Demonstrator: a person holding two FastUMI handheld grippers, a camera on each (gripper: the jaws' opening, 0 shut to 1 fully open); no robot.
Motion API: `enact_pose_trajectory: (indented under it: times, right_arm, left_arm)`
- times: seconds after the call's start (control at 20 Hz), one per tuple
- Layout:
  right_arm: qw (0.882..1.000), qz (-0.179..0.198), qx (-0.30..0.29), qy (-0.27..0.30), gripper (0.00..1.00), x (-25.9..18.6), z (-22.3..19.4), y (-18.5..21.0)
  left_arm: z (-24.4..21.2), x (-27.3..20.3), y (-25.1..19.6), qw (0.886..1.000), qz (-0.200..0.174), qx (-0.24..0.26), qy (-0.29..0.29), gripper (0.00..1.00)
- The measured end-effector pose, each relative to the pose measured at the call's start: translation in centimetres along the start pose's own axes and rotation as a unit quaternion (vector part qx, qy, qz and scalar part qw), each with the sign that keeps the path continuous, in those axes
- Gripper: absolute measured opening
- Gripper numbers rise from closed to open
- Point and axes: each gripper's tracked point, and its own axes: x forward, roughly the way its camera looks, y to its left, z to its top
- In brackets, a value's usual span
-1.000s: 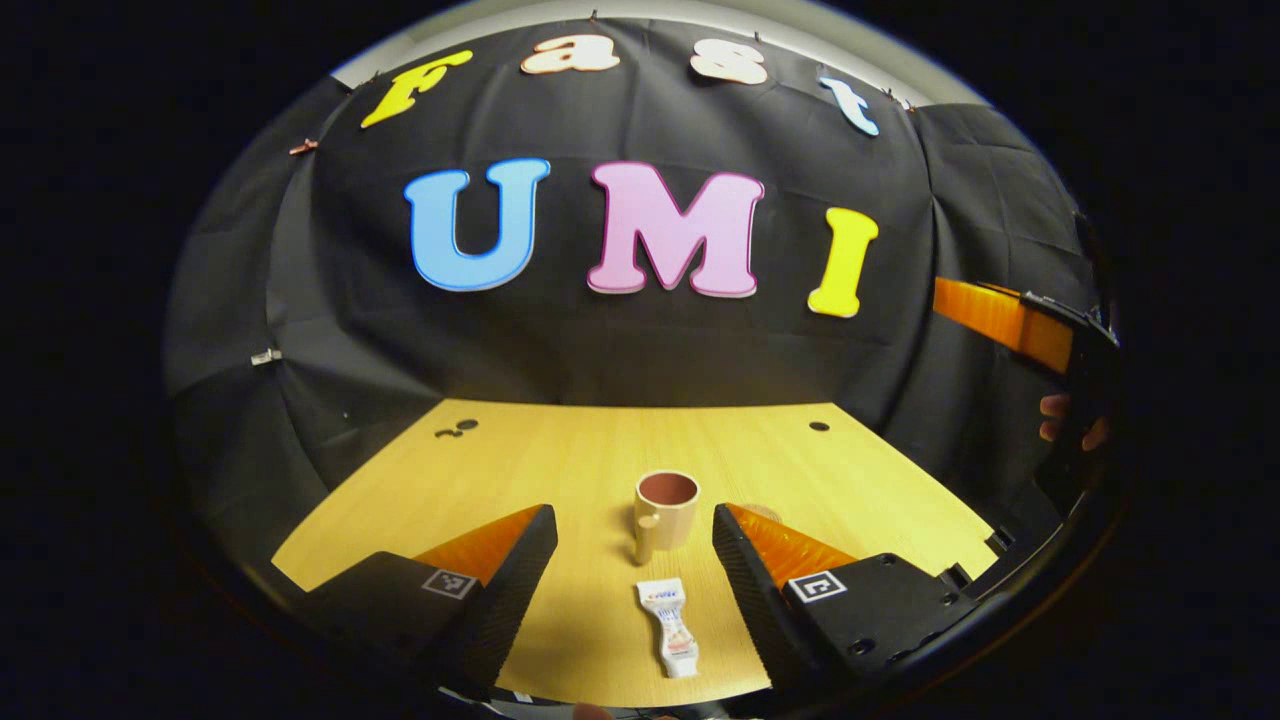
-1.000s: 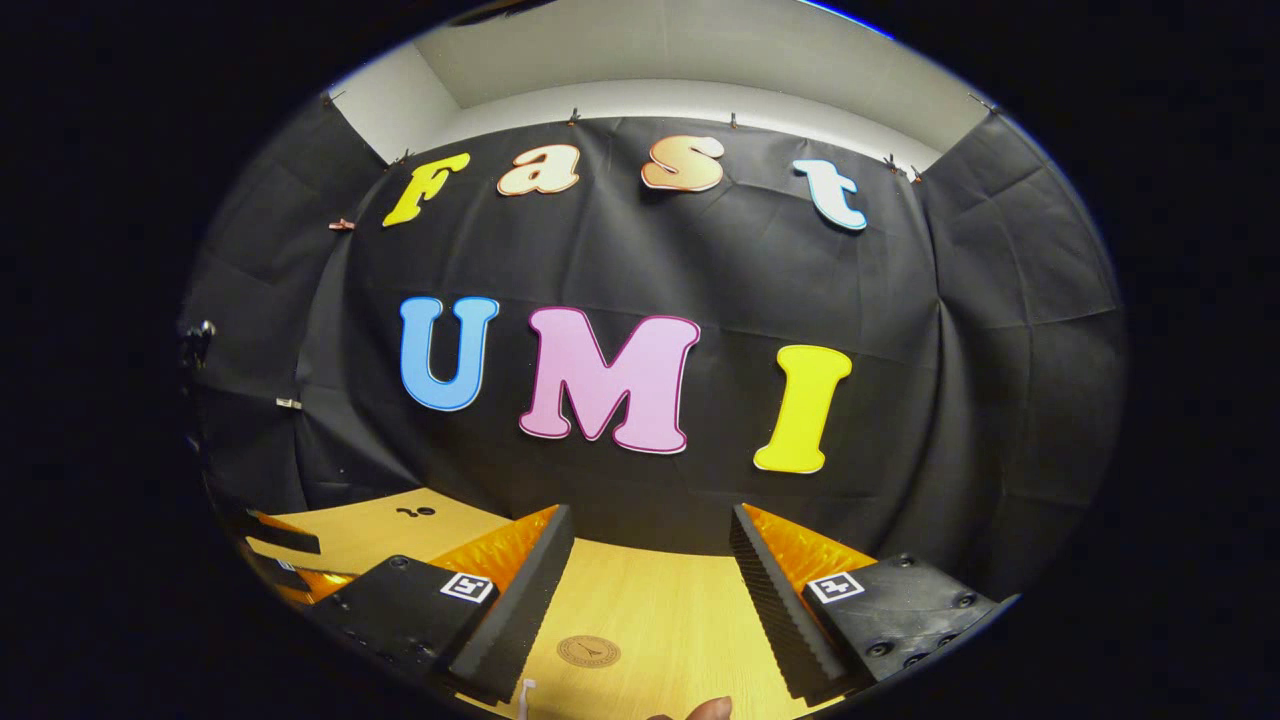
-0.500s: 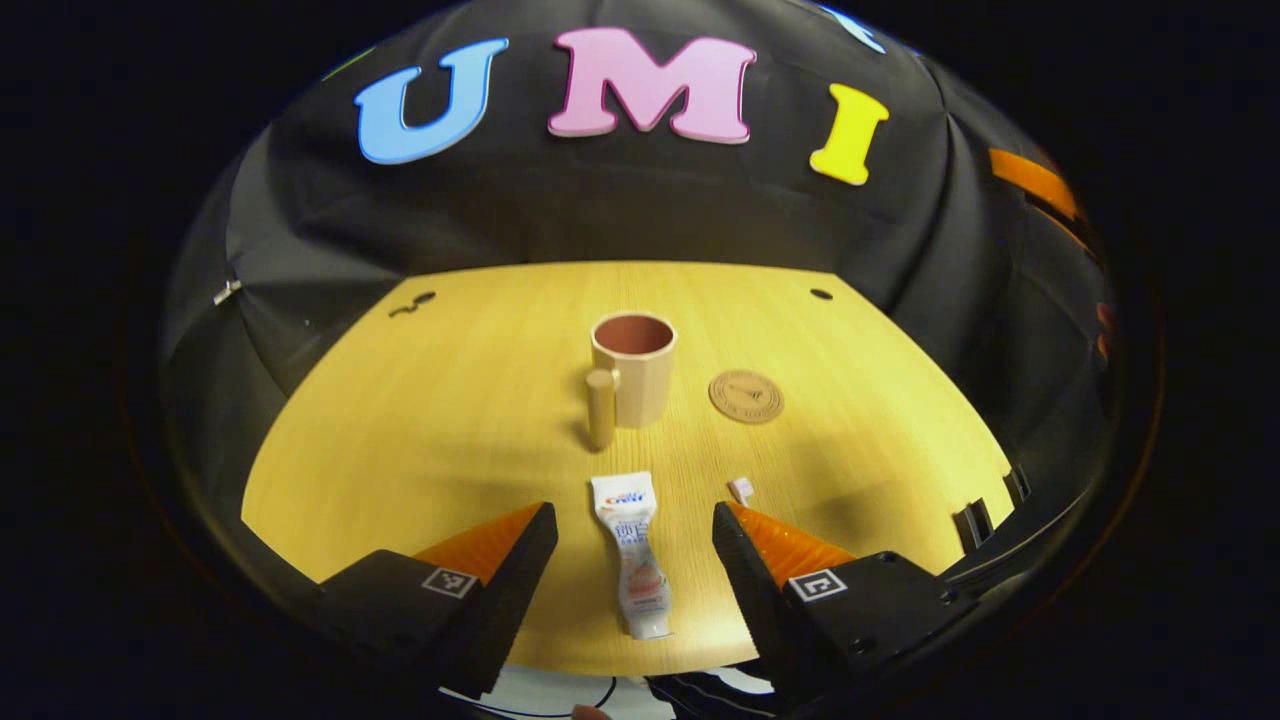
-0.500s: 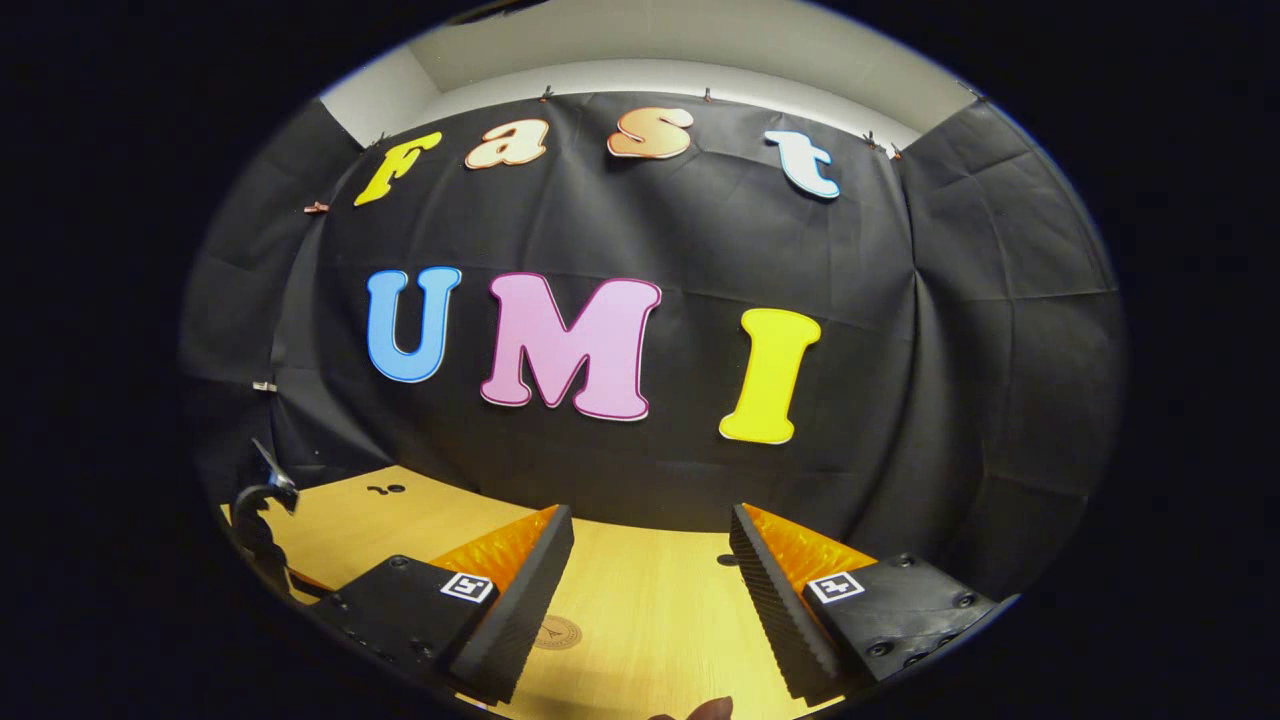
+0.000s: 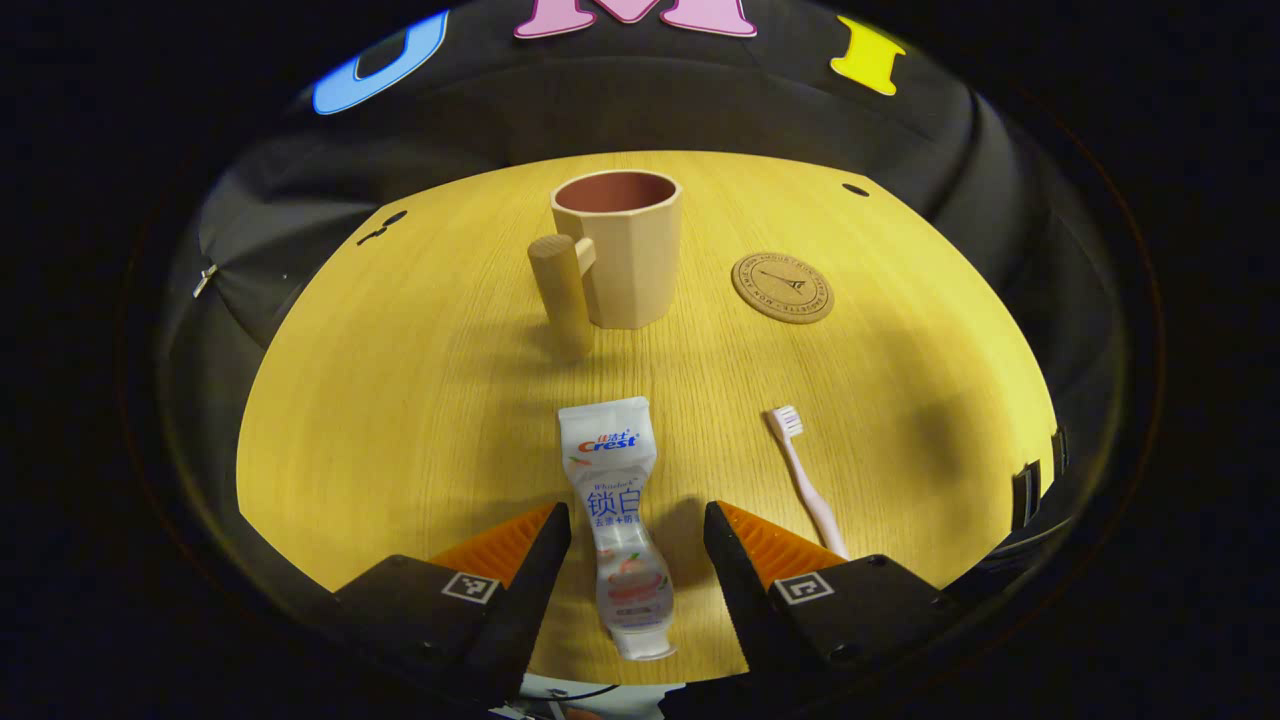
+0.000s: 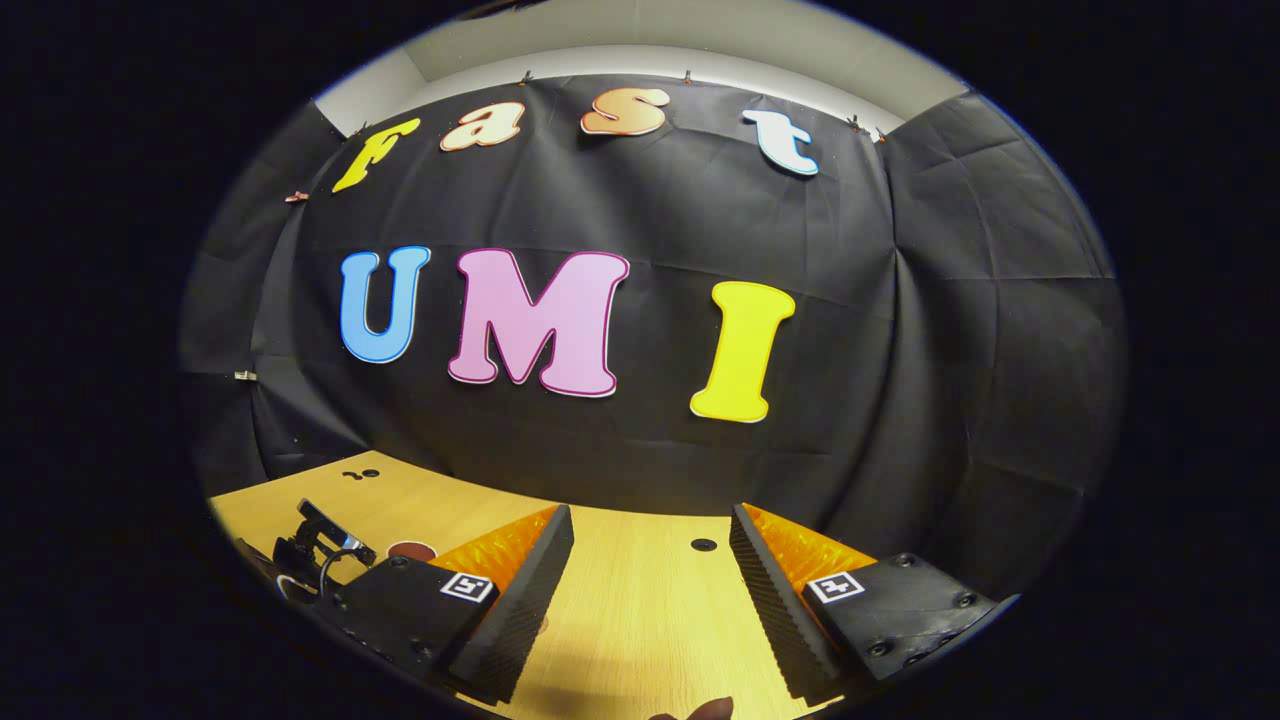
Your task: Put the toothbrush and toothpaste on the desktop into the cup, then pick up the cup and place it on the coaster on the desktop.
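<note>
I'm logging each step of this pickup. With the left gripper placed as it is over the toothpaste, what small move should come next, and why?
Probably lower the left gripper a little and close it. Its fingers stand open on either side of the toothpaste, which lies flat on the desktop, ungripped. The cup stands upright and empty beyond it.

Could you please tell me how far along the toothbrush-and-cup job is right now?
Nothing is done yet: the toothpaste and toothbrush lie on the desktop. The open left gripper straddles the toothpaste. The cup stands empty, beside the coaster.
</note>
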Motion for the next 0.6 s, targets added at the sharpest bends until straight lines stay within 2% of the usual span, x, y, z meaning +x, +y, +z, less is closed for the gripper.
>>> enact_pose_trajectory:
  times: [0.25, 0.35, 0.4, 0.45, 0.5, 0.55, 0.6]
  right_arm:
    - [1.0, -0.001, 0.0, 0.018, 0.97, -0.2, -1.4, -0.1]
    - [1.0, 0.002, 0.007, 0.029, 0.97, -0.5, -2.1, 0.3]
    - [0.999, 0.006, 0.014, 0.036, 0.97, -0.7, -2.4, 0.8]
    - [0.999, 0.01, 0.02, 0.043, 0.97, -0.9, -2.8, 1.3]
    - [0.998, 0.016, 0.023, 0.054, 0.97, -1.0, -3.3, 2.1]
    - [0.997, 0.022, 0.025, 0.063, 0.97, -1.3, -3.8, 2.7]
    - [0.996, 0.03, 0.028, 0.073, 0.97, -1.6, -4.4, 3.5]
  left_arm:
    - [0.2, 0.9, -0.1, 1.0, 0.001, -0.008, 0.016, 0.77]
    - [0.1, 0.8, -0.3, 0.999, -0.009, -0.024, 0.025, 0.8]
    - [0.1, 0.5, -0.4, 0.999, -0.008, -0.037, 0.03, 0.75]
    - [-0.1, 0.8, -0.3, 0.999, -0.006, -0.035, 0.037, 0.75]
    - [-0.1, 0.8, -0.3, 0.999, -0.011, -0.021, 0.041, 0.64]
    - [-0.1, 1.0, -0.5, 0.999, -0.017, -0.006, 0.042, 0.65]
    - [0.0, 0.8, -0.8, 0.999, -0.027, 0.014, 0.038, 0.54]
